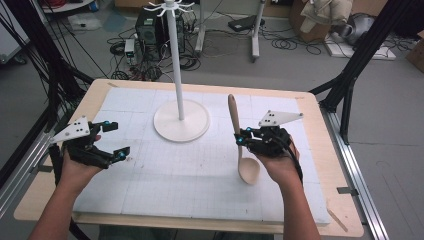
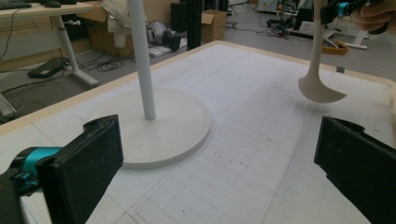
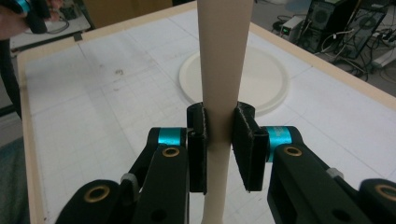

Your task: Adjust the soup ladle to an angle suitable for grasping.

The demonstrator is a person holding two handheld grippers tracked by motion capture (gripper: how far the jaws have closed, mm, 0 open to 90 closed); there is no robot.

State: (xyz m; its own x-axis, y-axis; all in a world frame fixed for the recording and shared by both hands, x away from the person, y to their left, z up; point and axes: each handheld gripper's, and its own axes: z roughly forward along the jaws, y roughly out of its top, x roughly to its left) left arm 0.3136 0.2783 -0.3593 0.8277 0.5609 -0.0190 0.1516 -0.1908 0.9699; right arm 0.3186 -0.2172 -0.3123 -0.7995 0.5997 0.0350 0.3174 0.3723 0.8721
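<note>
done: my right gripper [image 3: 219, 140] clamps the pale wooden spoon [image 1: 239, 145], lifted off the table | left: hang it on white hook stand [image 1: 180, 107] | left gripper [image 1: 114, 140] open, idle

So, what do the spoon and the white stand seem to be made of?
The spoon looks like pale, unvarnished wood: matte beige, no shine, though moulded plastic is possible. The stand, pole and round base, looks like white painted metal or plastic: smooth, even, slightly glossy.
</note>
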